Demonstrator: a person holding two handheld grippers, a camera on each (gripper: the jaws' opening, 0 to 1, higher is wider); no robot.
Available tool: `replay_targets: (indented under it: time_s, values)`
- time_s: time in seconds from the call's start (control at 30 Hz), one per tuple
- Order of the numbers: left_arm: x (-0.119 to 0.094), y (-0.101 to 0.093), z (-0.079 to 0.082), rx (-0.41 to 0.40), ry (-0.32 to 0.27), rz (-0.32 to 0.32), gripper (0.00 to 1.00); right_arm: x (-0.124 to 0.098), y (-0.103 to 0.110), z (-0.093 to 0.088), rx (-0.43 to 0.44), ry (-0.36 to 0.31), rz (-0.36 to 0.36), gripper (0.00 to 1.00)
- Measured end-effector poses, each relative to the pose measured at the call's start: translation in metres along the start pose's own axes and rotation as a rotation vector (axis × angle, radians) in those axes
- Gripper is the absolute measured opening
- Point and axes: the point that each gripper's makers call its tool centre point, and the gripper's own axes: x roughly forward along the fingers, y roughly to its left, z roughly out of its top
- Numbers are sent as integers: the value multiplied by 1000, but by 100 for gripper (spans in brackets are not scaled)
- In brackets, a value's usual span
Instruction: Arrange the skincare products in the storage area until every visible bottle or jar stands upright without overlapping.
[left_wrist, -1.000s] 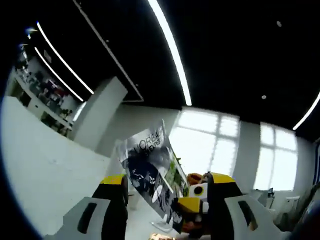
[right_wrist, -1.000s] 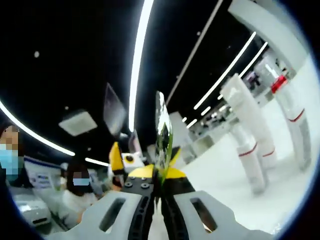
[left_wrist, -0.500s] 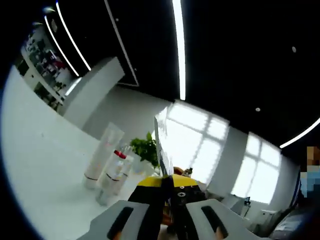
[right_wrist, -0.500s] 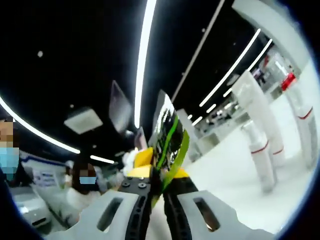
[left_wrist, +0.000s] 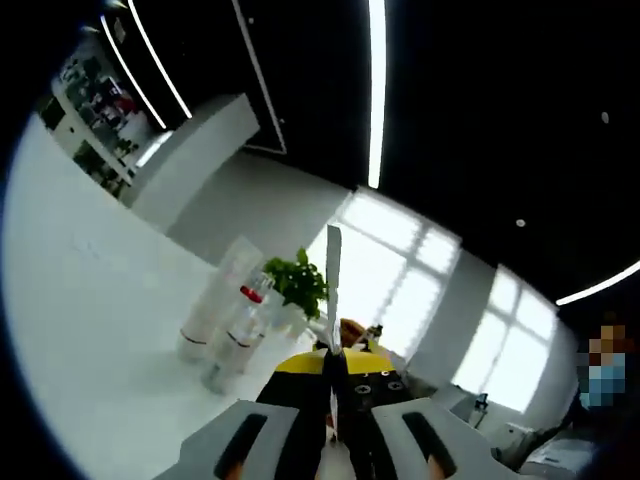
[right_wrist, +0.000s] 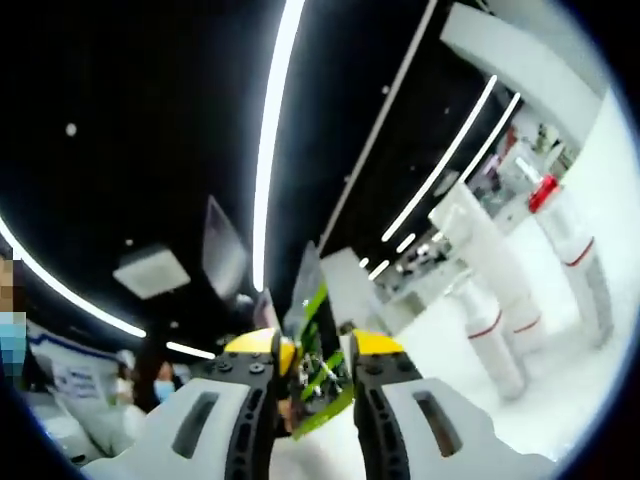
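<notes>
Left tongs are clamped on a thin sachet, seen edge-on, sticking straight up from the tips. Right tongs are spread apart with the green-striped sachet between them. White tubes stand upright on the tabletop.

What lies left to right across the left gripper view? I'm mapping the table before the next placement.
White tubes → red-capped bottle → green plant → flat sachet, seen edge-on, clamped in the left gripper → bright windows.
</notes>
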Motion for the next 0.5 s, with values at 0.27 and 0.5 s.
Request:
replay_targets:
  time_s: [0.27, 0.5]
  values:
    - [4, 5, -4, 118, 13, 51, 6, 0, 4, -17, 40, 82, 16, 1]
    - [13, 18, -2, 329, -35, 128, 24, 0, 7, -14, 18, 71, 7, 0]
